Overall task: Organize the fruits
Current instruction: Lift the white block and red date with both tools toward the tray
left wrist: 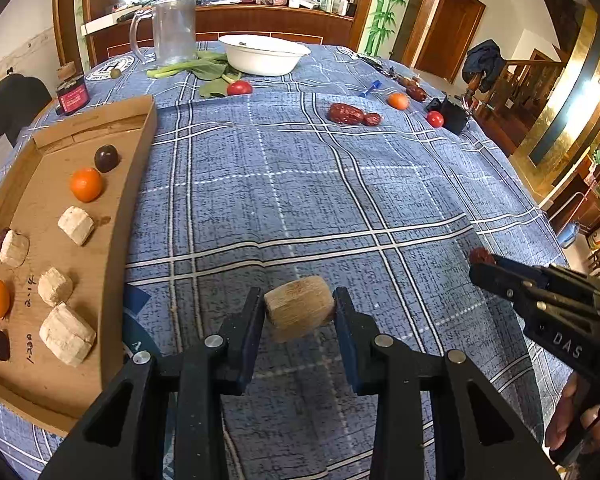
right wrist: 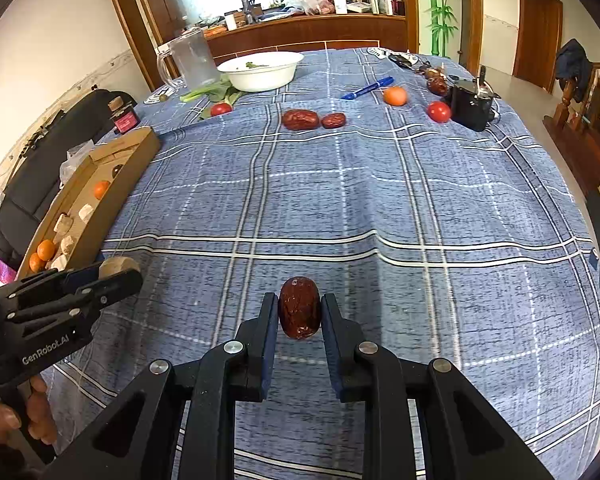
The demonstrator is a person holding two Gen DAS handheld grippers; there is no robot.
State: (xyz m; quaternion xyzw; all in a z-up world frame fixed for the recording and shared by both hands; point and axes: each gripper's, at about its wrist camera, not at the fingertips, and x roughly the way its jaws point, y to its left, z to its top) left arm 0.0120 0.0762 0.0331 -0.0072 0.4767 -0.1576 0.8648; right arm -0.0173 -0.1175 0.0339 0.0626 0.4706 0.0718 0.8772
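We see a woven blue tablecloth [left wrist: 300,184], matt and coarse, creased across the middle of the frame; at the left edge our cardboard tray [left wrist: 140,152] shows raw brown paper, dull and scuffed; the pale chunk [left wrist: 299,312] in the left gripper [left wrist: 299,314] looks fibrous, rough, woody; in the right wrist view the red date [right wrist: 299,308] is wrinkled yet glossy between the right gripper [right wrist: 299,312], whose black plastic is matt with bright metal pins; upper centre, a smooth white bowl [right wrist: 260,74], and beside it a clear plastic jug [right wrist: 190,58].
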